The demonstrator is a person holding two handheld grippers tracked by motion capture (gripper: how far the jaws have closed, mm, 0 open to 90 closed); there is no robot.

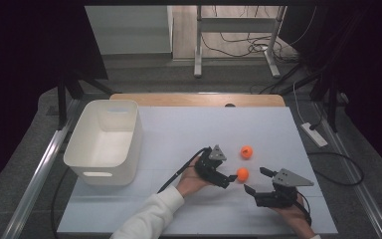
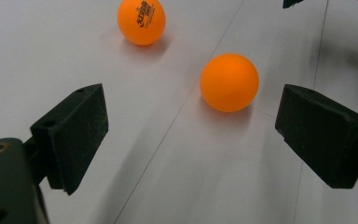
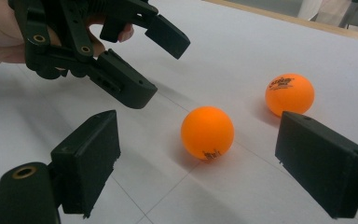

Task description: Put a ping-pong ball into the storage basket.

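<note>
**Two grippers, jaws spread, close on an orange ball on a white tabletop**

The table (image 1: 189, 124) has a smooth white top crossed by faint thin seams, with a strip of bare wood along its far edge. Beyond it lies a grey floor with the legs of a metal stand and loose cables; dark curtains hang at both sides.

Two orange balls rest on the white surface, right of centre. The near ball (image 1: 242, 174) lies just ahead of the left gripper (image 1: 229, 178), whose jaws stand wide apart and hold nothing; in the left gripper view that ball (image 2: 229, 82) sits on the table beyond the gap between the jaws, nearer the right one. The far ball (image 1: 246, 152) lies near it, apart, and carries printed lettering.

The right gripper (image 1: 256, 181) points at the near ball from the other side, its jaws also wide and empty.

A white bin (image 1: 104, 142) stands at the table's left, well apart from the balls.
</note>
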